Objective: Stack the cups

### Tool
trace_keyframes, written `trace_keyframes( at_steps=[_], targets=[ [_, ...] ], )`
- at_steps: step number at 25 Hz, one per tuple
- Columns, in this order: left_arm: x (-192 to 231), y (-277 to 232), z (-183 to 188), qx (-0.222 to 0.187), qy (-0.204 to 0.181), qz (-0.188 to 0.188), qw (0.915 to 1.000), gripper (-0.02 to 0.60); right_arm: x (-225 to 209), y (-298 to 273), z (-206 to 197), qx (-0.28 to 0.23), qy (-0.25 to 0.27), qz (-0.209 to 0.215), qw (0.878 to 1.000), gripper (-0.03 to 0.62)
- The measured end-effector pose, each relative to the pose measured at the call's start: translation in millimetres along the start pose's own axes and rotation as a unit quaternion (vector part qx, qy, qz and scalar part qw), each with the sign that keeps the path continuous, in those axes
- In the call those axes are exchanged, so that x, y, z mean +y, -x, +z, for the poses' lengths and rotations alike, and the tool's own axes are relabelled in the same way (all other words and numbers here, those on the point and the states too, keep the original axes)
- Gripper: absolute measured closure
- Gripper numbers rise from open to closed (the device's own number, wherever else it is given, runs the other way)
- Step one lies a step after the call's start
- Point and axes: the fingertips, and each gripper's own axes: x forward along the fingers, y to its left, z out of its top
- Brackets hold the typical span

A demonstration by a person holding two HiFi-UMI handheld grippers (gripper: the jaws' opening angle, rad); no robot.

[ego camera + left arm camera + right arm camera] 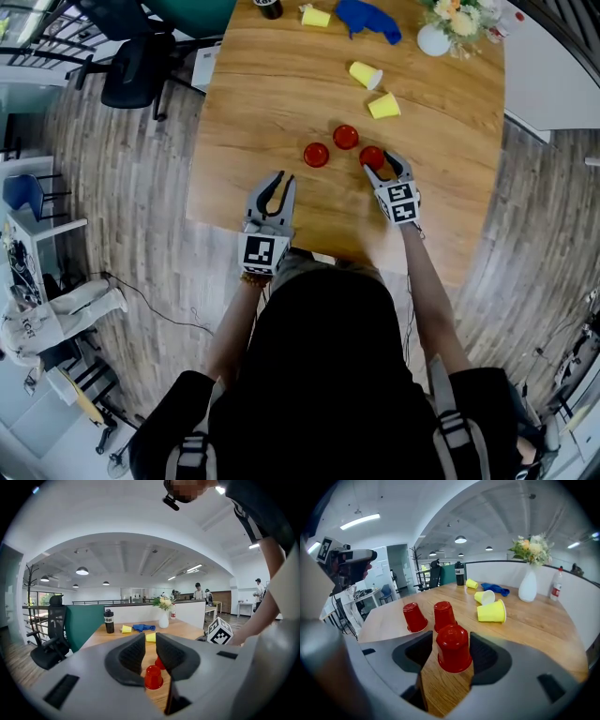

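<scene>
Three red cups stand upside down on the wooden table (262,84): one at the left (316,155), one further back (345,137) and one at the right (372,157). My right gripper (382,165) is open and straddles the right cup (453,648), which stands on the table between the pads with a slight gap at the left one. The other two red cups (414,617) (444,613) stand just beyond it. My left gripper (281,178) hovers near the table's front edge with nothing in it. Its jaws stand only a narrow slit apart, through which a red cup (153,677) shows.
Two yellow cups (383,106) (366,74) lie on their sides further back, and a third (316,16) lies at the far edge. Also at the far end are a blue cloth (367,19), a white vase of flowers (434,37) and a black bottle (268,7). An office chair (136,66) stands off the table's left.
</scene>
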Motion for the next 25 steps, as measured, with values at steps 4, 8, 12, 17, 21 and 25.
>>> trace_keyframes(
  at_steps=[4,8,12,17,21,25],
  targets=[
    [3,-2,5,-0.011,0.001,0.003,0.9999,0.520,-1,-3,2,0.002,0.004,-0.008,1.000,0.351],
    [4,-3,-1,0.001,0.000,0.001,1.0000,0.520,-1,-4,1,0.003,0.001,-0.013,1.000,0.365],
    [5,-4,1,-0.002,-0.002,-0.001,1.0000,0.520,0,-3,3,0.003,-0.004,-0.014,1.000,0.368],
    [5,-6,5,-0.008,-0.004,-0.002,1.0000,0.521,-5,4,12,-0.006,-0.014,-0.019,1.000,0.372],
    [2,-9,3,-0.007,-0.001,-0.006,1.0000,0.521,-11,6,18,-0.015,-0.009,-0.024,1.000,0.372],
    [4,-10,5,-0.006,-0.005,-0.007,0.9999,0.520,-20,3,25,-0.022,-0.007,-0.031,0.999,0.373]
  ],
)
